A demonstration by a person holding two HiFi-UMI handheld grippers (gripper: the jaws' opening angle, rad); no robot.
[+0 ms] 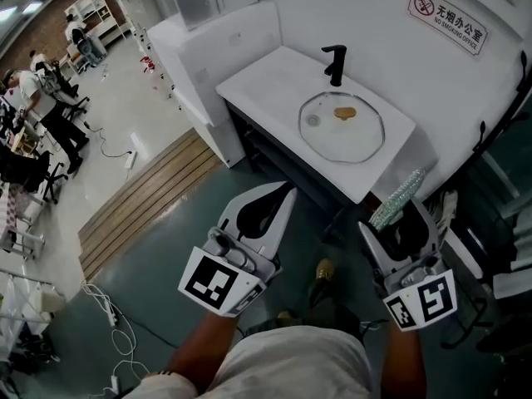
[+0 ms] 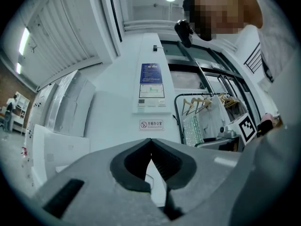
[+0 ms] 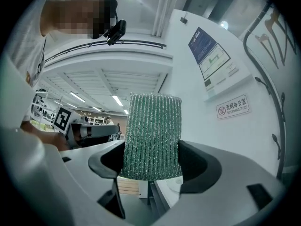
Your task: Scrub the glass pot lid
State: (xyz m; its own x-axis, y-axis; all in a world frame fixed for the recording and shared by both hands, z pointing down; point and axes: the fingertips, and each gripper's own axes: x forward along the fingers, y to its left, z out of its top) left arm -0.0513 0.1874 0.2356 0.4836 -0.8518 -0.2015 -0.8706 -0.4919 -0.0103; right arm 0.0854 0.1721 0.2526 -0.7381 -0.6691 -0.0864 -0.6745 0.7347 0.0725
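Right hand-held gripper (image 1: 401,217) grasps green scourer (image 1: 397,198), left one (image 1: 285,193) clenched empty, glass pot lid (image 1: 349,144) well ahead.

Open-plan office or lab hall. No-smoking sign (image 1: 447,19) on white partition (image 1: 349,7); people (image 1: 37,90) work far left. Cables (image 1: 104,306) trail across floor (image 1: 158,231).

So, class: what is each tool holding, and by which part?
The right tool clamps the green scrubbing pad by one end; the left tool is shut, empty.

Stained glass lid (image 1: 353,140) flat on counter (image 1: 266,77); green scrubber (image 3: 153,135) between jaws.
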